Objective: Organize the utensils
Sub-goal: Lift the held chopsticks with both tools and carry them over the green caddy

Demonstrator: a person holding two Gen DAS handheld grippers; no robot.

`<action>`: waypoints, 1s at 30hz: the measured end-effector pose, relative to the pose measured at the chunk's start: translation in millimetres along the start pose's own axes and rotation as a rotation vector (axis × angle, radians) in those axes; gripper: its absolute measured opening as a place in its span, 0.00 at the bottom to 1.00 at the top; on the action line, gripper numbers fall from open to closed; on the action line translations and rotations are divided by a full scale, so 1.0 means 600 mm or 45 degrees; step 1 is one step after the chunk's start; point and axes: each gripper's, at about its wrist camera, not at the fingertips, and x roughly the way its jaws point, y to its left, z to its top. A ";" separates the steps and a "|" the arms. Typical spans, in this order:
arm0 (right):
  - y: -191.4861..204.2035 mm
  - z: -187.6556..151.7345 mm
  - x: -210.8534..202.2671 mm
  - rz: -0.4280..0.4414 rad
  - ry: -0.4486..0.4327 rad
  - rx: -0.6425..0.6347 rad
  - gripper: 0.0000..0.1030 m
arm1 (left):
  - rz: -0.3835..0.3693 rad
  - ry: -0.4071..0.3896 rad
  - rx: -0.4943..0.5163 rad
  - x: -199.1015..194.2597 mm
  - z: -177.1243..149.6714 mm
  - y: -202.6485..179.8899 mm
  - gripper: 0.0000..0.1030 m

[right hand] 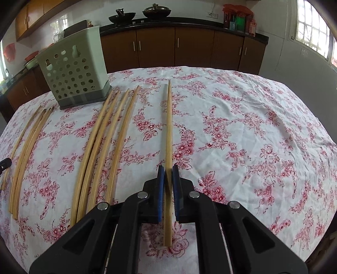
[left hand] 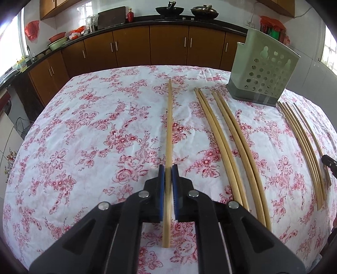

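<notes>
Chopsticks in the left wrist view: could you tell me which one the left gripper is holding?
The lone chopstick at the far left, clamped between the left gripper's blue pads. The others lie untouched in groups to its right, toward the holder.

We count ten chopsticks (left hand: 223, 134) on the tablecloth (left hand: 84, 137): one clamped in each of two grippers (left hand: 168, 175), four in two middle pairs, four more (right hand: 25, 151) beyond. One holder (left hand: 263, 69) far side. Two woks (left hand: 169, 10) on the counter.
</notes>
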 end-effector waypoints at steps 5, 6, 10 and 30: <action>-0.004 0.016 -0.034 -0.014 -0.085 -0.005 0.08 | 0.006 -0.043 0.010 -0.027 0.011 0.007 0.08; -0.008 0.028 -0.053 -0.016 -0.139 0.002 0.08 | 0.010 -0.080 0.007 -0.043 0.020 0.010 0.08; -0.017 0.070 -0.107 -0.012 -0.288 0.033 0.08 | -0.001 -0.222 -0.048 -0.102 0.064 0.030 0.08; 0.017 0.256 -0.260 0.097 -0.746 0.021 0.08 | -0.080 -0.583 -0.030 -0.266 0.259 0.005 0.08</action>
